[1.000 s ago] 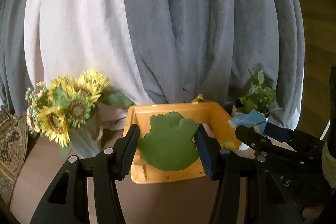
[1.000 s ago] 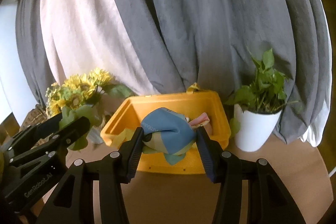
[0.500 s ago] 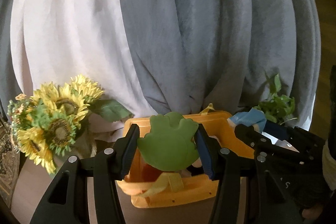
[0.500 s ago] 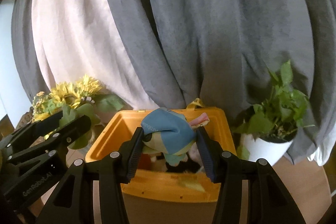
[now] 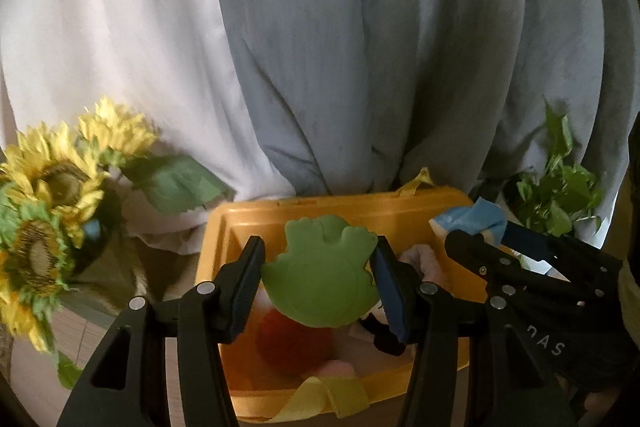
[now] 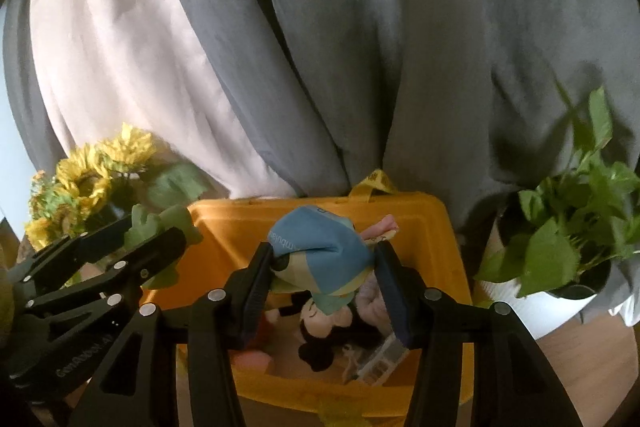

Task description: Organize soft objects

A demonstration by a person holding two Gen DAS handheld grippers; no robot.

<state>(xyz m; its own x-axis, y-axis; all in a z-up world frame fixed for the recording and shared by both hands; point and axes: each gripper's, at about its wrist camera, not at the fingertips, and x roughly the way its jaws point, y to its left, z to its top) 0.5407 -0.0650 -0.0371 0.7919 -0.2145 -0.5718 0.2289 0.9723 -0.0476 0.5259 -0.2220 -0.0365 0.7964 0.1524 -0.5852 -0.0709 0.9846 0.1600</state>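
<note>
While poised above the yellow bin (image 5: 420, 205), gripping two soft toys side by side: left gripper (image 5: 320, 285) clamped on a flat green frog-shaped toy (image 5: 320, 279), jaws pressing its two flanks, frog upright between the pads with its eye bumps toward the curtain; right gripper (image 6: 322, 275) clamped on a blue and pale-yellow stuffed toy (image 6: 316, 255), printed lettering on its blue fabric, a pink bit poking out toward the far right pad. Seen from the left wrist, hanging over the open bin, frog above a red-orange plush (image 5: 294, 345) lying inside, pink soft pieces beside that near the front wall, a yellow ribbon (image 5: 320, 397) draped over the near rim. Seen from the right wrist, dangling over a black-and-cream plush figure (image 6: 324, 323) on the bin floor, with a clear plastic-wrapped item (image 6: 380, 359) beside it to the right. Neither held toy touching the bin contents, as far as can be told. Standing left of the bin, a bunch of sunflowers (image 5: 52, 195); right of it, a leafy plant in a white pot (image 6: 560, 267). Hanging behind everything, grey curtain (image 6: 400, 47) with a white panel (image 5: 112, 47) on the left. Under the bin, a wooden tabletop (image 6: 592, 359)
</note>
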